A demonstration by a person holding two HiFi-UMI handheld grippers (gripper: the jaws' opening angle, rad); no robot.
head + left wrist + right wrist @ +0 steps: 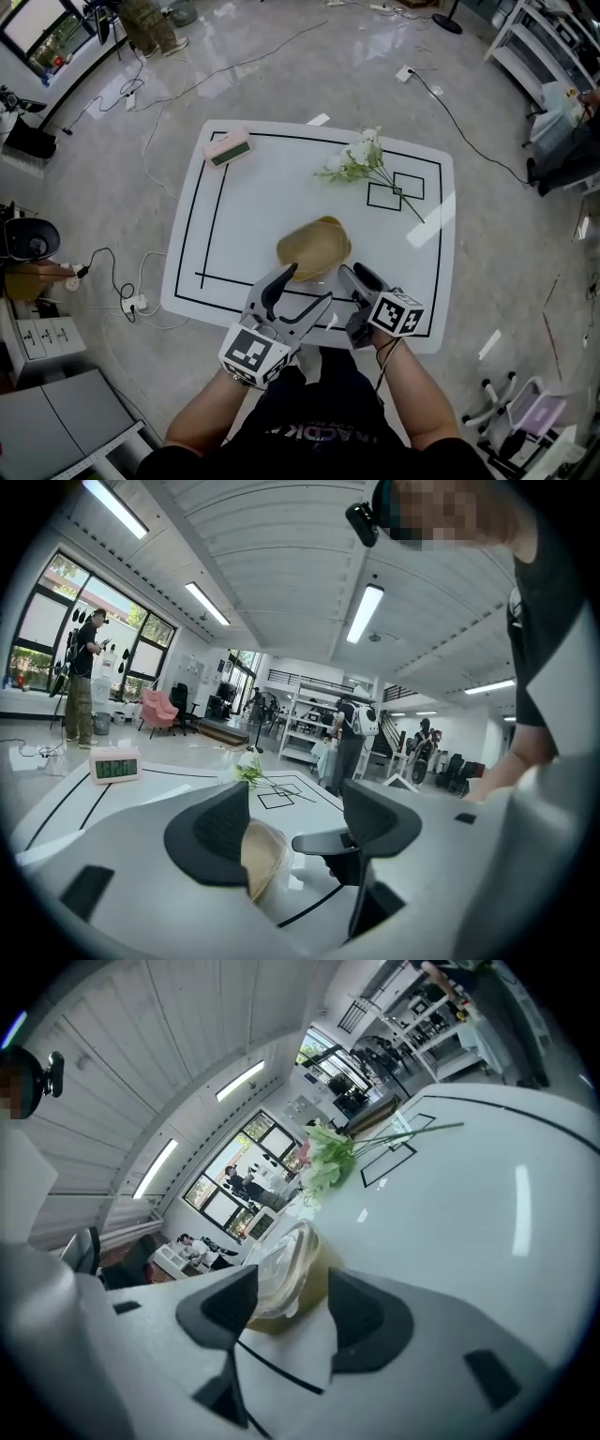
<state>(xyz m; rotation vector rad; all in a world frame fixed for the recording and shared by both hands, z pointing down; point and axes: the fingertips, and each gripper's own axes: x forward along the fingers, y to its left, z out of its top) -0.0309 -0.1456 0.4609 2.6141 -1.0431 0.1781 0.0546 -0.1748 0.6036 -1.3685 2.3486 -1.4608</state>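
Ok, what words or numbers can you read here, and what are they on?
Small white digital clock with a green screen: green digits, too blurred to read.
Person's black shirt: pale print, cut off and too blurred to read.
White left marker cube and right marker cube: black square patterns only, no letters or numbers.
So no text can be quoted.
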